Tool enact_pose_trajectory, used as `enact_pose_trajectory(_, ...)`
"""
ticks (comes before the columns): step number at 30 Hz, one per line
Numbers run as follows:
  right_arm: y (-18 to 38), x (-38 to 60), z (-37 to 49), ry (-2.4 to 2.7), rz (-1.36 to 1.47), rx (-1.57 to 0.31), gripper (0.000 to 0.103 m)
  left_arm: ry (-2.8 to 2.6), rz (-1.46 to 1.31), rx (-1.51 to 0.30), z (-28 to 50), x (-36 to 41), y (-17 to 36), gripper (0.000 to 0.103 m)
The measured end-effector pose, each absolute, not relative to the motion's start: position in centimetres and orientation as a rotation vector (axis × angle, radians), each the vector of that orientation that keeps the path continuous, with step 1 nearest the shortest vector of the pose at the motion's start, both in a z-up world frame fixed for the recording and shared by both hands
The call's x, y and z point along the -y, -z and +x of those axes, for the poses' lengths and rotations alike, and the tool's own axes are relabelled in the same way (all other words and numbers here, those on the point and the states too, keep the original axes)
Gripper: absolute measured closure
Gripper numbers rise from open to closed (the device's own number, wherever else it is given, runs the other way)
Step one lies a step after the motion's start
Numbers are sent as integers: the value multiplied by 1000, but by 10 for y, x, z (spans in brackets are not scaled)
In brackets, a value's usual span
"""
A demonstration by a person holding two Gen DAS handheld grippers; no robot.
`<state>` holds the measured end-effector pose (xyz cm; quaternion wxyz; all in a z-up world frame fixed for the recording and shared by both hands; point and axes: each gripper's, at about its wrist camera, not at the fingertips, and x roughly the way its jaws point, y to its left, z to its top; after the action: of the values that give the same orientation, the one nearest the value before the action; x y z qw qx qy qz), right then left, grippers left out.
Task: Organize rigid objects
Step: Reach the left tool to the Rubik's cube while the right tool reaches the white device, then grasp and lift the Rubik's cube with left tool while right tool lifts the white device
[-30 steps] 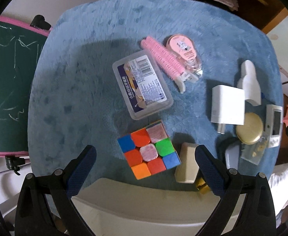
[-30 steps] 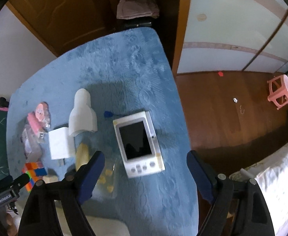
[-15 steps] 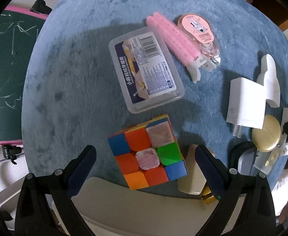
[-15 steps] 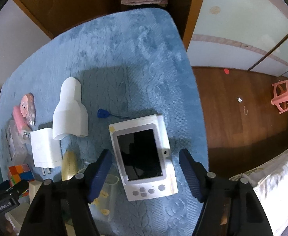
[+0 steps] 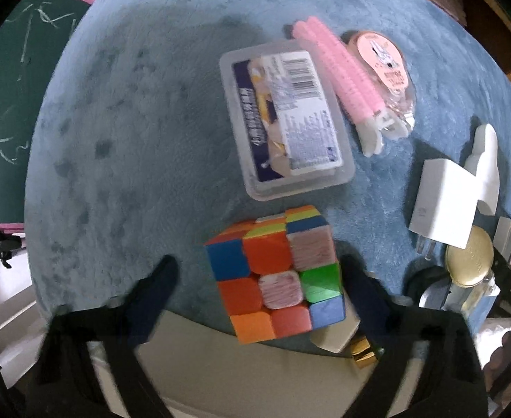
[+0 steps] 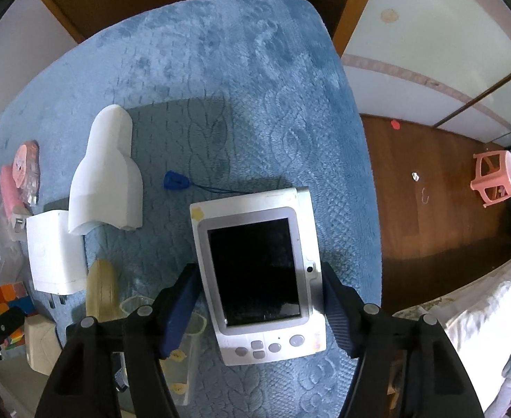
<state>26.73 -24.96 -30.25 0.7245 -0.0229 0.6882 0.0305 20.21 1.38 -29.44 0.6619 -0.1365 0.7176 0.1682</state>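
Observation:
A colourful puzzle cube sits at the near edge of the blue cloth table. My left gripper is open with its jaws on either side of the cube, not touching it. A white handheld device with a dark screen lies on the cloth. My right gripper has its jaws close against both long sides of the device; contact is unclear.
A clear plastic box, pink hair rollers, a pink tape dispenser, a white charger, a white plastic piece and a gold round tin lie around. A beige block touches the cube's right side.
Both grippers have moved down and forward. The left one now straddles the cube. The right one's jaws have narrowed around the white device.

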Motion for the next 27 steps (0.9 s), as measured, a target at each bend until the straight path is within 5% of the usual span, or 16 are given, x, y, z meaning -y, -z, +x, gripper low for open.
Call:
enact_pose_trajectory(4, 308, 246, 273, -90, -64, -1536, 18, -382, -380, -1624, 200, -17, 297, 22)
enact_pose_trajectory(9, 310, 243, 279, -73, -57, -1551, 18, -350, -450, -1616, 198, -16, 300, 41)
enact_pose_trajectory(11, 307, 243, 279, -74, -60, -1542, 24, -346, -428, -1613, 198, -12, 303, 41)
enact_pose_trajectory(13, 302, 246, 277, -68, -50, -1530, 44, -340, -427, -1611, 199, -13, 303, 41)
enact_pose_trajectory(27, 280, 275, 271, -107, 148, -1476, 45, -363, -450, -1602, 178, -30, 275, 43)
